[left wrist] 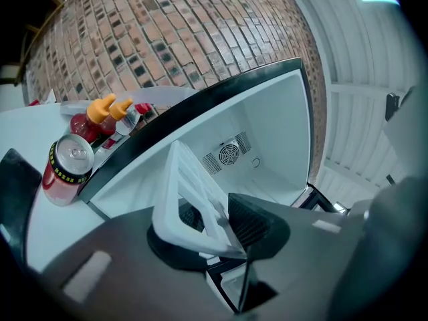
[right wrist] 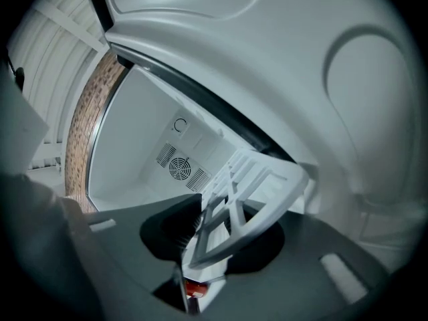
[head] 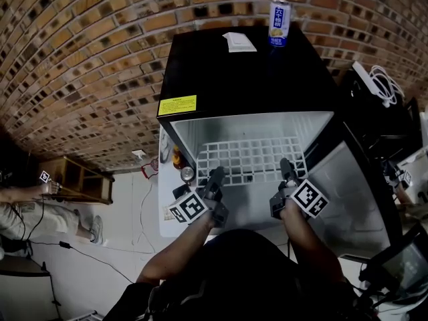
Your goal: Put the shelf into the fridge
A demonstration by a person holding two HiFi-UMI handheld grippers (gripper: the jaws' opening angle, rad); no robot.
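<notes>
Both left tool (head: 216, 176) & right tool (head: 286, 170) gape loose round shelf (head: 251, 156); only gripper views show fan (left wrist: 229, 154).

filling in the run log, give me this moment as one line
phase: seating shelf in fridge | left gripper: jaws apart around shelf's front rim | right gripper: same

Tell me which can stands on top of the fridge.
The tall blue-and-white can, at the back right of the fridge top. The red can sits lower, in the open door.
</notes>
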